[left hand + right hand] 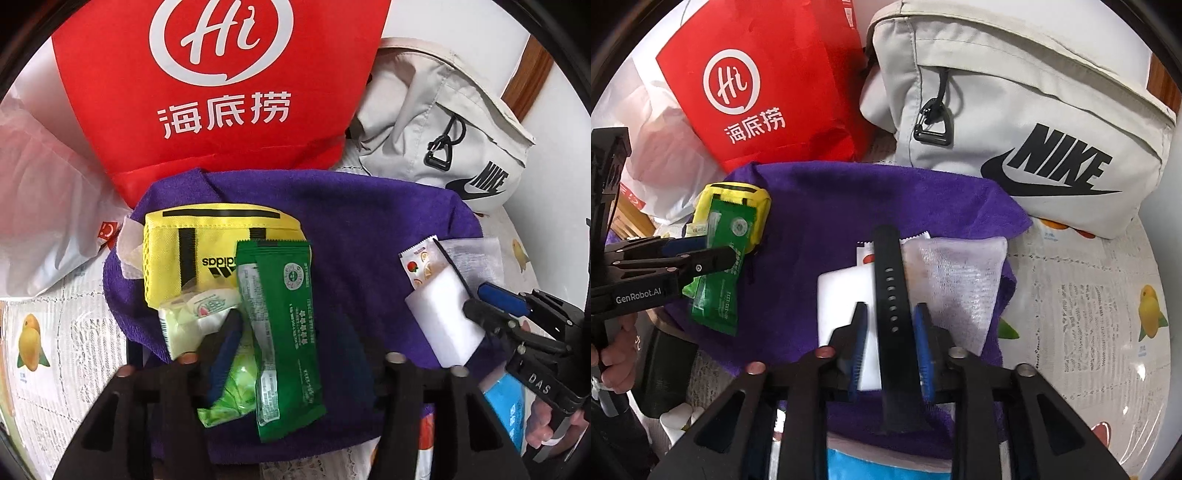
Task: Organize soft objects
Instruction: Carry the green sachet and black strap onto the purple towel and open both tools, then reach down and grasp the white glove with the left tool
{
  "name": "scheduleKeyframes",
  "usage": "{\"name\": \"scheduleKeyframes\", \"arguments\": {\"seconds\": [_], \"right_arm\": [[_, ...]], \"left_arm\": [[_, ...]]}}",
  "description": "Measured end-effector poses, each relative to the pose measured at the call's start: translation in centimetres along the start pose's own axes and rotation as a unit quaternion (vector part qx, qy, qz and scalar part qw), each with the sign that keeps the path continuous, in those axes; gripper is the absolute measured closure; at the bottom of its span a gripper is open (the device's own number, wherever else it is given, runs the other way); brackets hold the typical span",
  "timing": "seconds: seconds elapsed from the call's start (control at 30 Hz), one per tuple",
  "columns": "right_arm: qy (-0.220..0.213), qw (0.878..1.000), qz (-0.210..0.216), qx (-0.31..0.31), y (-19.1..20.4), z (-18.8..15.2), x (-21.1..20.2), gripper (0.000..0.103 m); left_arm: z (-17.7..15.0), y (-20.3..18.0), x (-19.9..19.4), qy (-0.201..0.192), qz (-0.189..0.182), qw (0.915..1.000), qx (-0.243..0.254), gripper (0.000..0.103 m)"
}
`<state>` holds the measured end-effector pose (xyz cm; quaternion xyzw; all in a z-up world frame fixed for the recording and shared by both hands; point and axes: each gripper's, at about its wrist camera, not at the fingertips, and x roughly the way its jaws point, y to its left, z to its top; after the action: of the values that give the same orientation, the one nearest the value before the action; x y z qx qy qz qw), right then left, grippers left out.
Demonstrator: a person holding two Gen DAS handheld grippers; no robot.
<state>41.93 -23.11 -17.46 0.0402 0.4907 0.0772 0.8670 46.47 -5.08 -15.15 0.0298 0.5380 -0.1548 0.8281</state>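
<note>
A purple towel (369, 221) (849, 199) is spread on the table. On its left lie a yellow pouch (214, 236), a pale tissue pack (188, 317), a bright green packet (236, 391) and long green sachets (291, 314). My left gripper (299, 332) is open astride the sachets, with room on the right side. On the towel's right a black strap (890, 280) lies over a white sponge (842, 291), next to a white mesh pouch (960, 280). My right gripper (892, 328) is open around the strap, its blue pads not pressing it.
A red paper bag (207, 92) and a grey Nike bag (1034, 122) stand behind the towel. A clear plastic bag (40, 192) lies at the left. The fruit-print tablecloth (1089, 295) shows on the right. A blue pack (871, 465) sits under the towel's near edge.
</note>
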Motion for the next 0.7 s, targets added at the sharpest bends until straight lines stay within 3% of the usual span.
{"name": "scheduleKeyframes", "arguments": {"seconds": [0.07, 0.43, 0.7], "right_arm": [[-0.008, 1.000, -0.002, -0.003, 0.2, -0.1, -0.4, 0.061], [-0.029, 1.000, 0.000, 0.001, 1.3, -1.8, -5.1, 0.061], [-0.048, 0.999, 0.017, 0.002, 3.4, -5.5, -10.1, 0.061]], "left_arm": [[-0.1, 0.0, -0.3, -0.003, 0.002, 1.0000, 0.000, 0.045], [-2.0, -0.3, -5.3, -0.024, 0.010, 0.9995, 0.017, 0.045], [-6.7, -0.8, -10.6, -0.042, 0.015, 0.9987, 0.024, 0.045]]}}
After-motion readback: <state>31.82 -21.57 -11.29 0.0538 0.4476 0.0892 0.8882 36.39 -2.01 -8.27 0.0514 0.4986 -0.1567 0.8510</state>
